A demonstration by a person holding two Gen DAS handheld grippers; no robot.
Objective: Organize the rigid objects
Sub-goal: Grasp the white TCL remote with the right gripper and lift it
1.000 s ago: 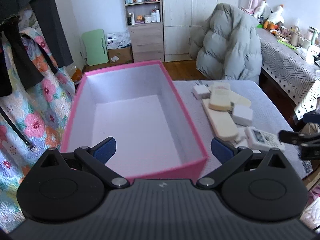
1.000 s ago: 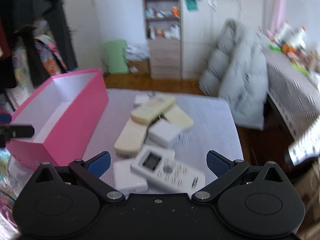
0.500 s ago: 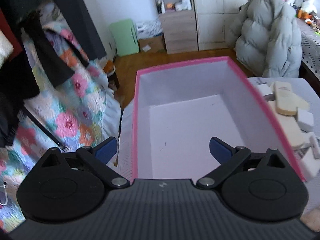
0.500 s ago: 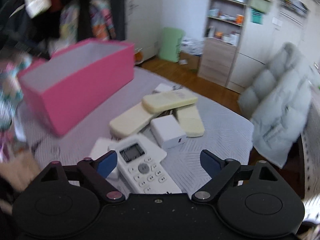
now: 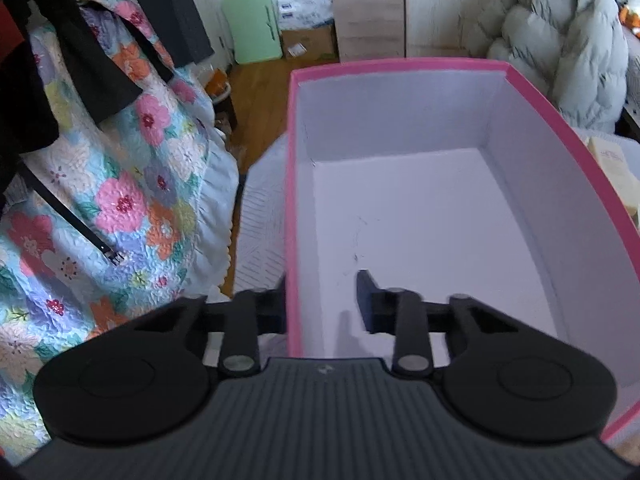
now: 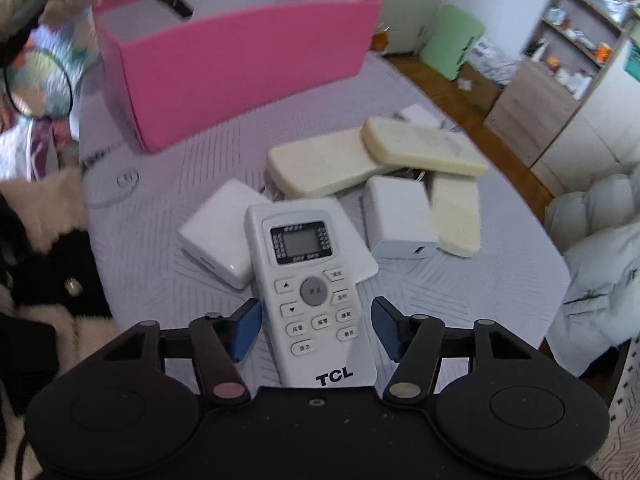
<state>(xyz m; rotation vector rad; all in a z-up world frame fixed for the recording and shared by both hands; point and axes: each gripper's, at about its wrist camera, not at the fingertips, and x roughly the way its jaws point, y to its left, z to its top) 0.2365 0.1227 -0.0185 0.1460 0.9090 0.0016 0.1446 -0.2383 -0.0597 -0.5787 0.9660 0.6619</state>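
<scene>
- Blue pads of the right hand-held gripper (image 6: 316, 330) sit either side of the white TCL remote (image 6: 310, 292), jaws half-wide and just closing, not yet pressing its edges.
- Squeeze evenly across the remote's narrow sides, low on the body, so it lifts flat; that is my judgement.
- Beyond its tip lie white adapters (image 6: 224, 236) and three cream remotes (image 6: 332, 164), overlapping on the grey bench (image 6: 500, 280).
- Pink box (image 5: 420, 200) lies ahead, empty inside.
- Left hand-held gripper (image 5: 320, 304) straddles the box's near-left wall, jaws narrowed and just closing; contact with the wall is hard to judge.
- Motion blur smears the box in the right view.
</scene>
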